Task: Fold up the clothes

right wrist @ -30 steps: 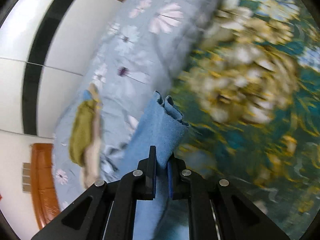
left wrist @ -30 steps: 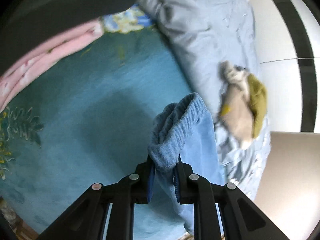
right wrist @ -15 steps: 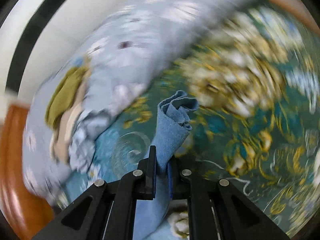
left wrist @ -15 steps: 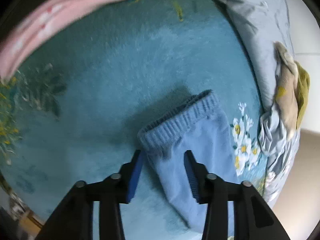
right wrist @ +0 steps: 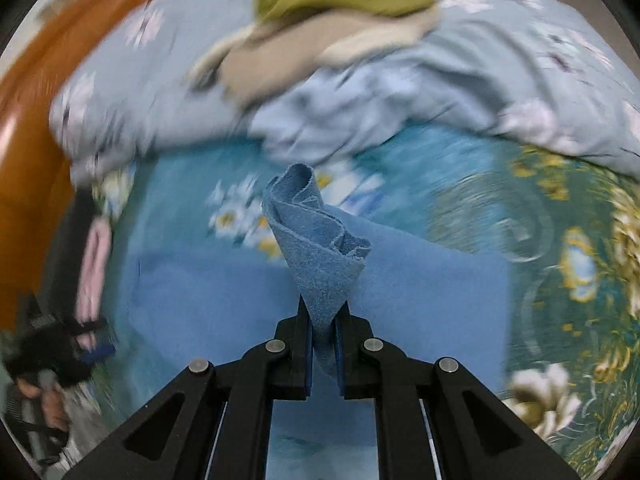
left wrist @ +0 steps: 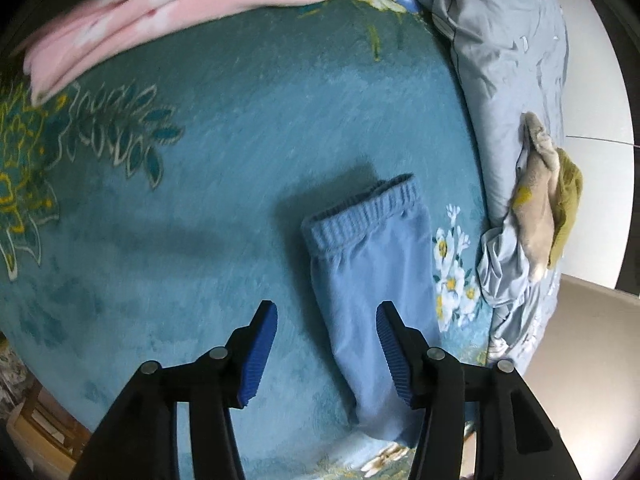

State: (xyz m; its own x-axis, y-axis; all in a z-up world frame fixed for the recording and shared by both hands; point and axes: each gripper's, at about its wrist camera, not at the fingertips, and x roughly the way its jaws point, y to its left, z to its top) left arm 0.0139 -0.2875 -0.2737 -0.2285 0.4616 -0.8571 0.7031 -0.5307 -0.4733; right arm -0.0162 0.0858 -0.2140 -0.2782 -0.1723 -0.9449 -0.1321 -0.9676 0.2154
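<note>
A pair of light blue trousers (left wrist: 372, 280) lies flat on the teal floral bedspread (left wrist: 200, 208), ribbed waistband away from me. My left gripper (left wrist: 326, 354) is open and empty just above the trouser leg, its blue pads on either side of it. In the right wrist view my right gripper (right wrist: 323, 344) is shut on a bunched end of the blue trousers (right wrist: 320, 256), held up above the flat blue cloth below.
A folded pink garment (left wrist: 160, 20) lies at the far side of the bed. A pale blue flowered quilt (left wrist: 508, 60) runs along the right, with beige and olive clothes (left wrist: 548, 200) piled on it. A wooden bed frame (right wrist: 36, 128) shows at left.
My left gripper has let go of the waistband and opened wide; the trousers now lie flat. My right gripper has swung round, still holding the other end.
</note>
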